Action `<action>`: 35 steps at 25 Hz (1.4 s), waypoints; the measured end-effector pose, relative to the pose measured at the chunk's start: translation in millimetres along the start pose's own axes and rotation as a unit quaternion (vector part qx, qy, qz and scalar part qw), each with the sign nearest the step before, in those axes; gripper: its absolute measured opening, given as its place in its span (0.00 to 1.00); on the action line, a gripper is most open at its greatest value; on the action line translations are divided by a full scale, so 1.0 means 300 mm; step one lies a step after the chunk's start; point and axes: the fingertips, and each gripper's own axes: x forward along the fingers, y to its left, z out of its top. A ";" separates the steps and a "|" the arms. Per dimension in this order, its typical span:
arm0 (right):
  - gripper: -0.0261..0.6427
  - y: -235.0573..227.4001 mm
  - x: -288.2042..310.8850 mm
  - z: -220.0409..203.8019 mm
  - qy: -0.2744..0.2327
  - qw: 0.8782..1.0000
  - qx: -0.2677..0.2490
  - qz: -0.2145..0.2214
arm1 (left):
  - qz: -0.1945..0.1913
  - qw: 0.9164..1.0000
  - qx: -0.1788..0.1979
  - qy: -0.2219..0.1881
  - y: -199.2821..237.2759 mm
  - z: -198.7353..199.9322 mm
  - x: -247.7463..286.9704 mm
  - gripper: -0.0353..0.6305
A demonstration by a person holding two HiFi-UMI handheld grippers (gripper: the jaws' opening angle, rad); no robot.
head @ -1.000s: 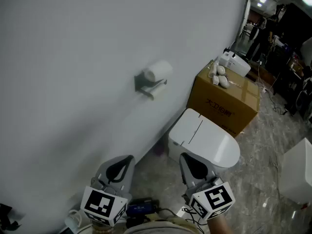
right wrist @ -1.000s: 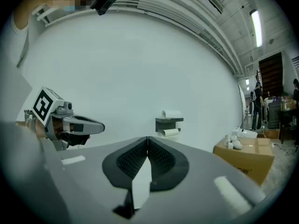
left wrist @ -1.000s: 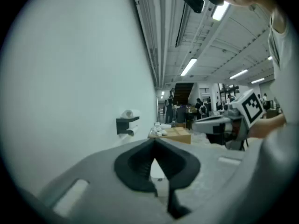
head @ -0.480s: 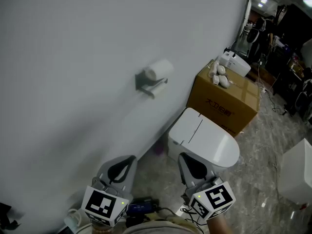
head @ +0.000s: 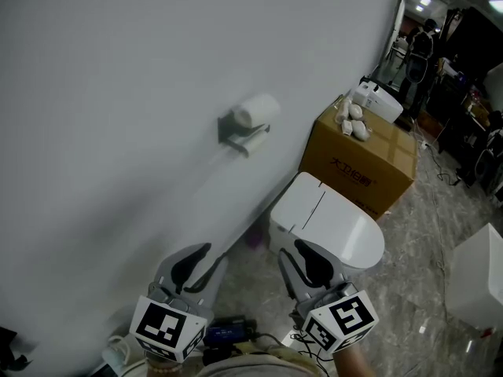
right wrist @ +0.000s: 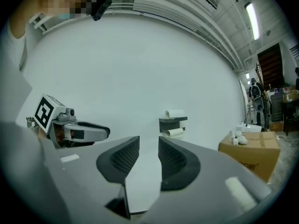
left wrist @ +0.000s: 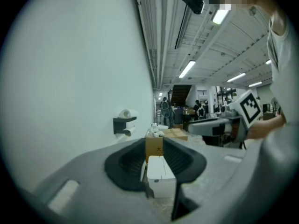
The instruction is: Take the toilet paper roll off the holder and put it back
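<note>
A white toilet paper roll rests on top of a dark wall holder; it is far ahead of both grippers. In the right gripper view the roll lies on the holder's shelf, and a second roll hangs under it. The roll shows small at the wall in the left gripper view. My left gripper and right gripper are held low, side by side. Both jaws are opening, with nothing between them.
A white toilet stands just ahead of the grippers, against the wall. Behind it is a brown cardboard box with small white items on top. A white cabinet is at the right edge. Cables lie on the floor by my feet.
Both grippers' jaws have spread from shut to apart. The grippers stay low at about the same spot; the roll and holder have not moved.
</note>
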 end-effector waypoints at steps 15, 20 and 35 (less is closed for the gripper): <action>0.21 0.014 0.010 0.023 0.006 1.000 -0.017 -0.017 | -0.010 1.000 -0.009 -0.008 0.031 -0.001 -0.004 0.22; 0.21 -0.011 0.009 0.014 0.010 1.000 -0.018 -0.021 | -0.010 1.000 -0.011 -0.006 0.031 -0.009 0.015 0.22; 0.21 -0.175 0.159 0.018 0.005 1.000 -0.012 0.015 | 0.017 1.000 0.005 -0.008 0.089 0.034 0.200 0.22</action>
